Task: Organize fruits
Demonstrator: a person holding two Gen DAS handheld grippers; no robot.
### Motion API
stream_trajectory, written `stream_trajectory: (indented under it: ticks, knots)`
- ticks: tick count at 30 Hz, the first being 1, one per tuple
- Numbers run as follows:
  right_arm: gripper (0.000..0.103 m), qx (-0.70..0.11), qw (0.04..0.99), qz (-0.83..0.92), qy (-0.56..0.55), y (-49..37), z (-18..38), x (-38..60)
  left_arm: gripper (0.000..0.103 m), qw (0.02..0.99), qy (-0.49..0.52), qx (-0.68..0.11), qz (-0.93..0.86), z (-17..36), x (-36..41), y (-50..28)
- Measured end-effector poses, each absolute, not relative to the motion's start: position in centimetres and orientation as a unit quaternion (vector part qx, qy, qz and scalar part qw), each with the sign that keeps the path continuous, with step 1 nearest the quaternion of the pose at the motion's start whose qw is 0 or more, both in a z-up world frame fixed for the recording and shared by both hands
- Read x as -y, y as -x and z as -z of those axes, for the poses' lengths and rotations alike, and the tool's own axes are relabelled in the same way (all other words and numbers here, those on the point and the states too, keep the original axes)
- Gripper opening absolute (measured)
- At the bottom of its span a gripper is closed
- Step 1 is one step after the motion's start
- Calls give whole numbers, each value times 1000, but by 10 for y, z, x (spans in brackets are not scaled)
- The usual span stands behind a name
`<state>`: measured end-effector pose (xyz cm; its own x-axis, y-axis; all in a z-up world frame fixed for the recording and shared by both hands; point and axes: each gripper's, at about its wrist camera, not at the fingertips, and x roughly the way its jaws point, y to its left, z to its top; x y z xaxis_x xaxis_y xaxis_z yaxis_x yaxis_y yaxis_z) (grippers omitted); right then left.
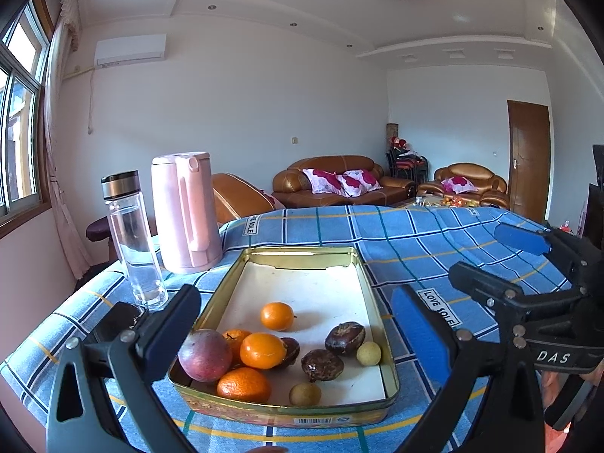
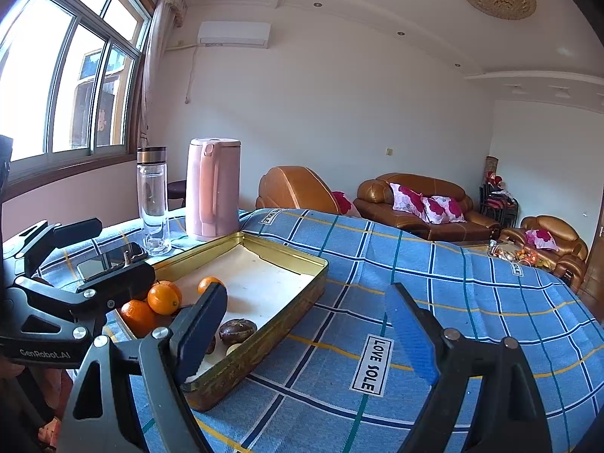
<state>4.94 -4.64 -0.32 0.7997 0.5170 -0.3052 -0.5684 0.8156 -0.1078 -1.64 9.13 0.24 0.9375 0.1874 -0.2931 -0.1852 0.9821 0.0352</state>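
The fruits (image 1: 277, 353) are gathered at the near end of the tin (image 1: 372, 290). Both the left gripper (image 1: 298, 332) and right gripper (image 2: 305, 336) are held wide open and empty, apparently poised for picking.

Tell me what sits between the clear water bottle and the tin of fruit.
A dark phone lies flat on the tablecloth between the bottle and the tin, clearest in the right wrist view.

Noted blue plaid tablecloth (image 1: 415, 241) with white, teal and yellow lines. Gold tin (image 1: 298, 255), white liner. 4 orange citrus (image 1: 276, 315); 1 red-purple passion fruit (image 1: 204, 355); dark brown wrinkled fruits (image 1: 344, 338); pale yellow-green small fruits (image 1: 369, 353). Pink kettle (image 1: 185, 211).
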Motion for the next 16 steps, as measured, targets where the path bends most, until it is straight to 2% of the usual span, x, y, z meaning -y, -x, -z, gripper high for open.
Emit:
stream_trajectory:
  ticks: [16]
  knots:
    - [87, -136, 943, -288, 96, -50, 4, 52, 103, 984, -15, -148, -97, -2, -83, 13]
